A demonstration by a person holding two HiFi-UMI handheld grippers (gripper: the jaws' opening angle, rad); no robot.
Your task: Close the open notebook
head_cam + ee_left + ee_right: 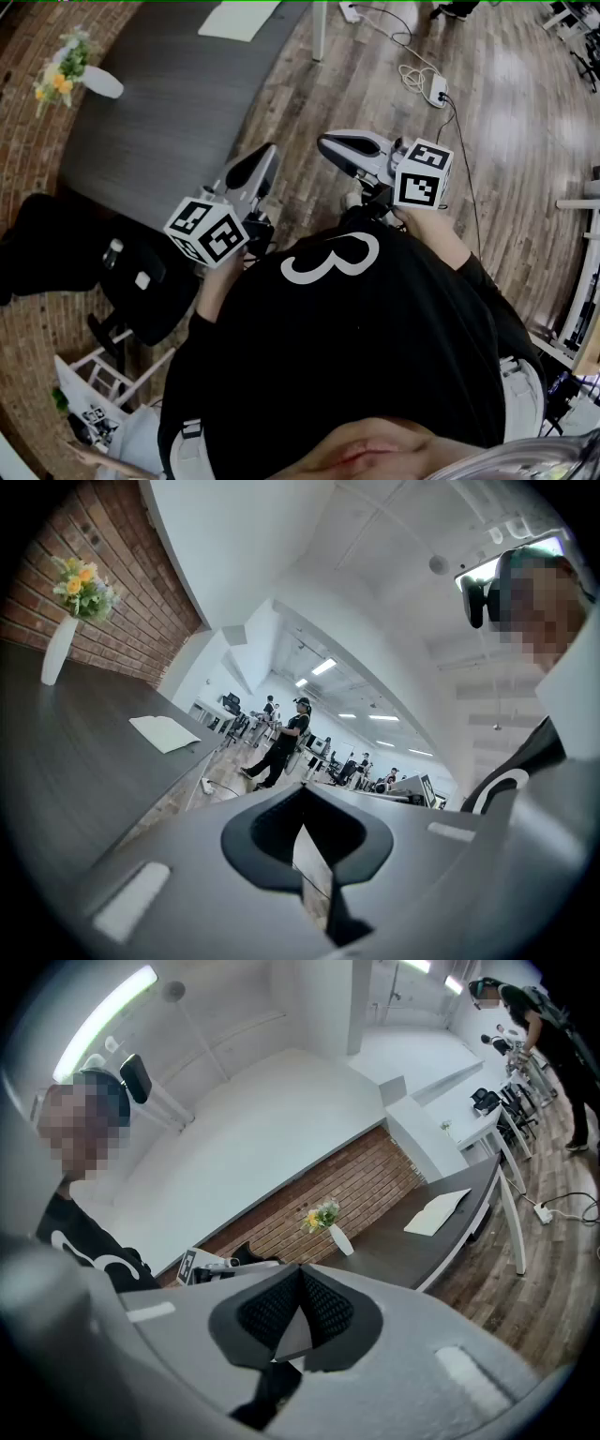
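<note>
Well, the notebook lay open at my twelve o'clock, on the far end of the table, well apart from me. I carried the left gripper and right gripper by my chest, jaws pressed together on nothing, probably because nothing was within reach yet.

Notebook clipped by the top edge overhead; from the gripper views, too small to judge its pages.
</note>
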